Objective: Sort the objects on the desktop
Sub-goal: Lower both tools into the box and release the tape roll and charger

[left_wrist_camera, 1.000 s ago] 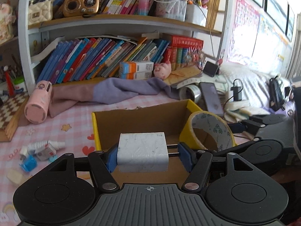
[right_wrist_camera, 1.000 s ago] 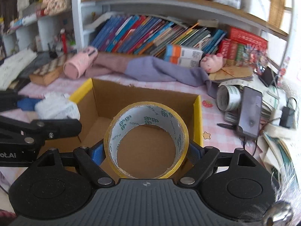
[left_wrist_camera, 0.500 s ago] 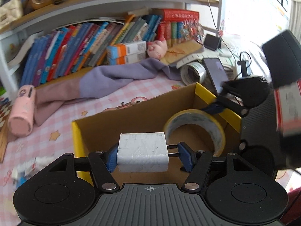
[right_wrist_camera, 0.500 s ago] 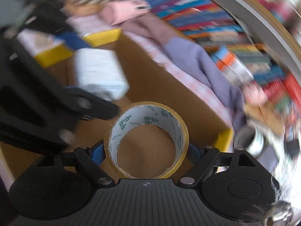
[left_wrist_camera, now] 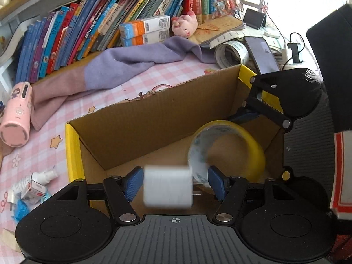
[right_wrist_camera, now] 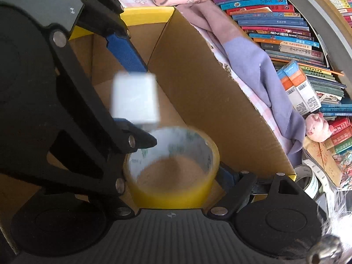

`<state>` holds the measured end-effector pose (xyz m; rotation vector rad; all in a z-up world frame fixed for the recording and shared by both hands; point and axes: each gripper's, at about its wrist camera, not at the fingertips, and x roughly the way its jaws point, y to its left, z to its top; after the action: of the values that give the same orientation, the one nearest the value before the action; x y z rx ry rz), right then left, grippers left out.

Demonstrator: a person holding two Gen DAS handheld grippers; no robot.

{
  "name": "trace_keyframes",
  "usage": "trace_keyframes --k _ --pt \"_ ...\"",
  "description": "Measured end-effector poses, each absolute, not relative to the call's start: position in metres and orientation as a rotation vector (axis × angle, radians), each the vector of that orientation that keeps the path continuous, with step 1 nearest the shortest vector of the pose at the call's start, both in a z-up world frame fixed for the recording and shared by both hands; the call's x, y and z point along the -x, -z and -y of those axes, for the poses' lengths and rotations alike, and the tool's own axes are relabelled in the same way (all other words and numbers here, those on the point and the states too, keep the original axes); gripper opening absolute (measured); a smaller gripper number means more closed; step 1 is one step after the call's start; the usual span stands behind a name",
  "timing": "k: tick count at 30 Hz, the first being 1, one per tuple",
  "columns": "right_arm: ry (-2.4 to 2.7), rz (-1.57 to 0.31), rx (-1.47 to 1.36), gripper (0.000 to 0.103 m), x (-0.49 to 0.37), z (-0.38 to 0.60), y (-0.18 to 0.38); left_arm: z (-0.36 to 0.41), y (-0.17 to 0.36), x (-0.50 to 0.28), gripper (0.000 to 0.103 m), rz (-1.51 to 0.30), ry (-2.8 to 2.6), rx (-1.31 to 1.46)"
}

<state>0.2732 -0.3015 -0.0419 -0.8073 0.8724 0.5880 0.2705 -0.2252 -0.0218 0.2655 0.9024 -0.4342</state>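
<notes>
this is a home study desk, most likely in a child's room — a shelf (left_wrist_camera: 66, 4) full of leaning colourful books (left_wrist_camera: 72, 37) stands behind it. the desk has a pink checked cover with stars and hearts (left_wrist_camera: 72, 114). a pink pig toy (left_wrist_camera: 183, 25), a pink bottle (left_wrist_camera: 16, 114) and a purple cloth (left_wrist_camera: 140, 59) lie around — also a phone (left_wrist_camera: 261, 55) near the window.

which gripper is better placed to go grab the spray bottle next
Left. The spray bottle lies outside the cardboard box on the left gripper side; the right gripper sits at the opposite end.
</notes>
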Motion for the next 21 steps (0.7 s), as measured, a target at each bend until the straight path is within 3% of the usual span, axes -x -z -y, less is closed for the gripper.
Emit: trace_keyframes --k 6,11,15,21 --pt "-0.639 -0.839 0.871 0.083 -0.262 0.299 0.044 0.224 0.022 -0.268 0.063 -0.915 0.426 -0.257" --pt "-0.643 -0.821 0.860 0.093 -0.259 0.298 0.041 0.221 0.018 -0.265 0.067 -0.877 0.410 -0.237" --pt "-0.604 -0.757 0.808 0.095 -0.256 0.304 0.032 0.208 0.005 -0.252 0.084 -0.752 0.352 -0.137" --pt "-0.551 -0.698 0.649 0.095 -0.241 0.320 0.007 0.192 -0.011 -0.234 0.086 -0.686 0.285 -0.002"
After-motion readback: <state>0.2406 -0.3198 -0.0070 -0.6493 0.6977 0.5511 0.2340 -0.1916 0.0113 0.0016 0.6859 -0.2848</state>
